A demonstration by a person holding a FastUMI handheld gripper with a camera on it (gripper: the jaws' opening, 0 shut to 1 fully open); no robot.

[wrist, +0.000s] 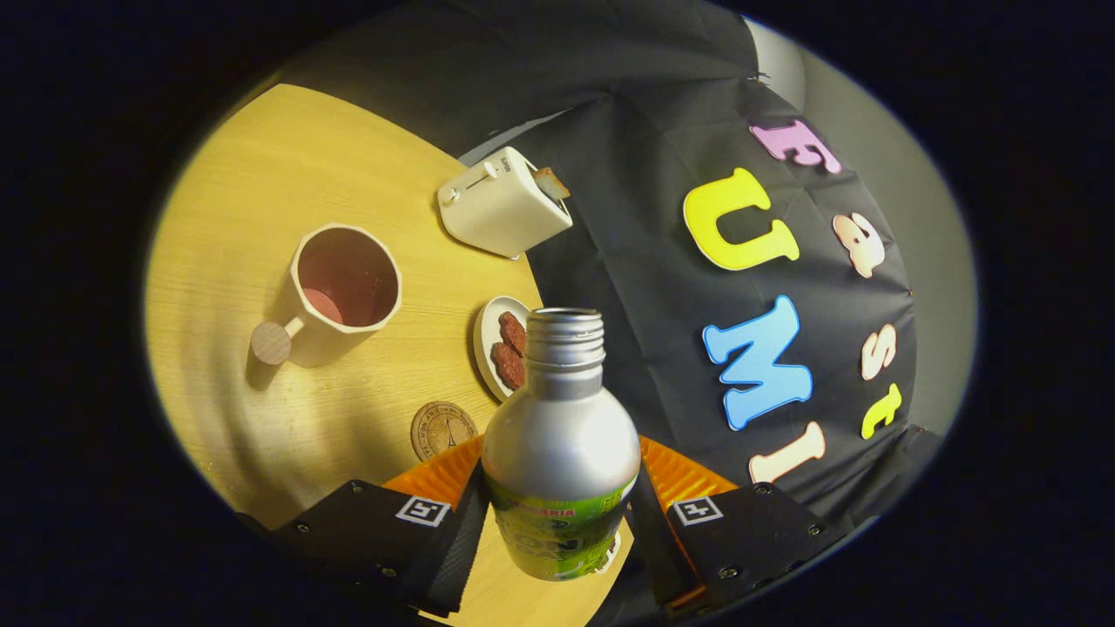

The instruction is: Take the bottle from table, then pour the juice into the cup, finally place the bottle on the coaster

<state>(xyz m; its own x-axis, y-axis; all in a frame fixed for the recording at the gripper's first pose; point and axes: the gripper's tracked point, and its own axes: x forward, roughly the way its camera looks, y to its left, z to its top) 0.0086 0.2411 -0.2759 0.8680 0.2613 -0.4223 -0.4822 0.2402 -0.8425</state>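
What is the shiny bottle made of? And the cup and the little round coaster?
The bottle, held in the claw, looks like brushed metal, likely aluminium: silvery, threaded neck. The cup looks like matte cream ceramic with a wooden knob handle. The coaster seems wood or cork, brown with engraved marks.

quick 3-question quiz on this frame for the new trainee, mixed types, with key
1. True or false: the bottle is clamped between the gripper fingers, cap off.
2. What lies nearest the fingers on the table? A) toaster B) coaster C) cup
3. Fill in: the small plate sits between the coaster and the ____.

Key:
1. True; both fingers press the bottle's sides, and its threaded neck is open.
2. B
3. toaster
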